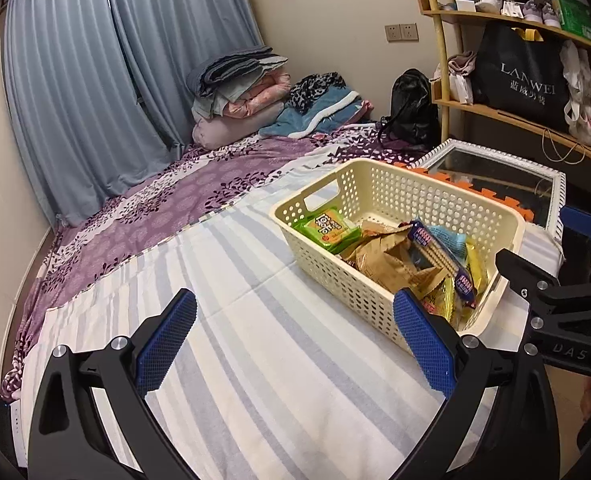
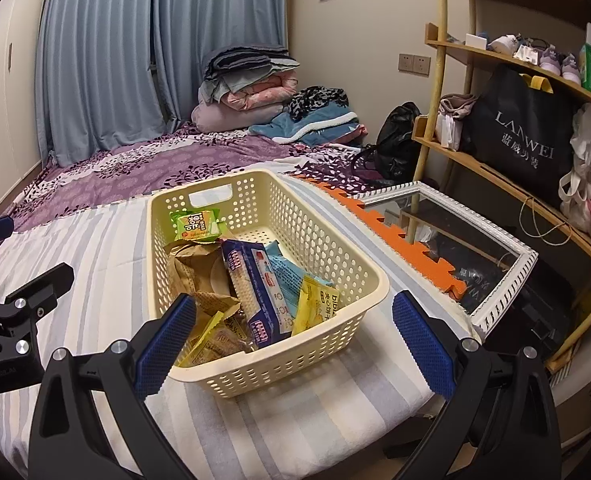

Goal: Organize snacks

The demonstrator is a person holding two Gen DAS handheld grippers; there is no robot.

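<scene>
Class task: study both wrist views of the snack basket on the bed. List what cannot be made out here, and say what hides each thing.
- Snacks low in the basket: right wrist view, covered by the blue cracker pack and brown bag.
- Yellow packets: left wrist view, partly behind the left gripper fingers.
- Small print on the green packet: too small.
- Right gripper in the left wrist view: cut off by the edge.

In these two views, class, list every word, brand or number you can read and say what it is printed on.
"LANWEI": black shopping bag on the wooden shelf; the characters beneath are too blurred to read.
"DAS": right gripper body, seen in the left wrist view.
"bibi": yellow snack packet in the cream basket, rest unclear.
Green packet and blue biscuit pack: print unreadable.
</scene>
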